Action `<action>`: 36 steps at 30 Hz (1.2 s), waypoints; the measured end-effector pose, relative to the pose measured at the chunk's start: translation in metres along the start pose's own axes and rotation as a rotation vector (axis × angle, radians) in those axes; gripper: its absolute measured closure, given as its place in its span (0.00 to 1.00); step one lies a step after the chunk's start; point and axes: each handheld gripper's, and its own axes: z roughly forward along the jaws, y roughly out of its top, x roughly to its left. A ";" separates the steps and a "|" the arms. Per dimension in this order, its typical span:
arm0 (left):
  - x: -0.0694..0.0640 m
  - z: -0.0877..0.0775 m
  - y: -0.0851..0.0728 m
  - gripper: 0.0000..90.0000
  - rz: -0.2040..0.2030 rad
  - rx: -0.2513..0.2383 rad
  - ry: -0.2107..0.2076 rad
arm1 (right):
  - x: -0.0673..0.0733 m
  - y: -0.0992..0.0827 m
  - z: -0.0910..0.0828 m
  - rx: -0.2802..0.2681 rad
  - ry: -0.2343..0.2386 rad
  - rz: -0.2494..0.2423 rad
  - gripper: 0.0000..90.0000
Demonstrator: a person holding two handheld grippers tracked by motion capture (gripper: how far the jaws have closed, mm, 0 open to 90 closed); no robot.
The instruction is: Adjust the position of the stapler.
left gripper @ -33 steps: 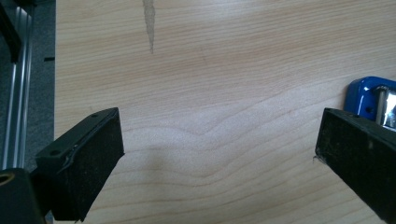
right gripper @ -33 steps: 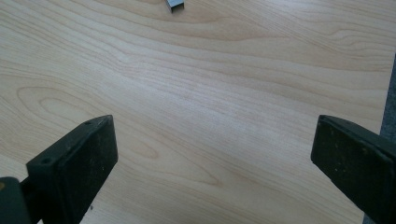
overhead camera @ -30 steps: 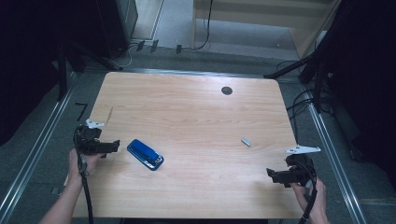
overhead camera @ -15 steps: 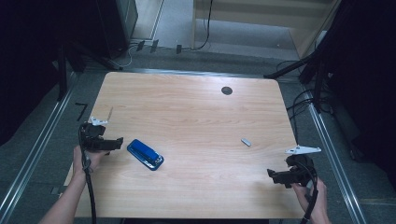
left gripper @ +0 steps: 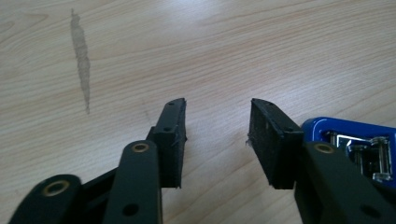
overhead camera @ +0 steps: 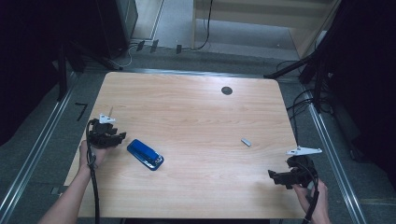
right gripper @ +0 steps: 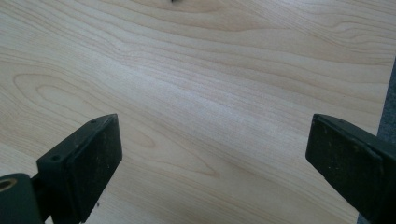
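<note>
We take the blue stapler [overhead camera: 145,154] as our landmark. It lies on the light wood worktop [overhead camera: 196,112], toward the worktop's left-front part, set at a slant. In the left gripper view its blue end and metal inside [left gripper: 359,149] show just beside one jaw.

Our left gripper [overhead camera: 114,137] sits just left of the stapler, near it but apart, held in our left hand [overhead camera: 91,154] at the worktop's left edge. In its own view this gripper [left gripper: 217,135] has its jaws moderately parted, with bare wood between them; it holds nothing.

Our right gripper [overhead camera: 275,175] is well apart from the stapler, far to its right near the worktop's front right corner. In its own view the gripper [right gripper: 212,158] is spread wide, empty.

A small grey piece [overhead camera: 246,142] lies right of the stapler, between it and the right gripper. A dark round hole [overhead camera: 227,90] sits far beyond the stapler.
</note>
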 end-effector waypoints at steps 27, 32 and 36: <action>-0.021 -0.004 -0.001 0.93 0.139 0.040 -0.158 | 0.000 0.000 -0.004 -0.009 -0.001 -0.006 0.05; -0.022 -0.005 -0.001 0.97 0.143 0.043 -0.183 | 0.002 0.001 -0.003 -0.004 0.001 -0.013 0.05; -0.020 -0.006 -0.002 1.00 0.141 0.054 -0.206 | 0.003 0.002 -0.002 -0.002 0.006 -0.017 0.05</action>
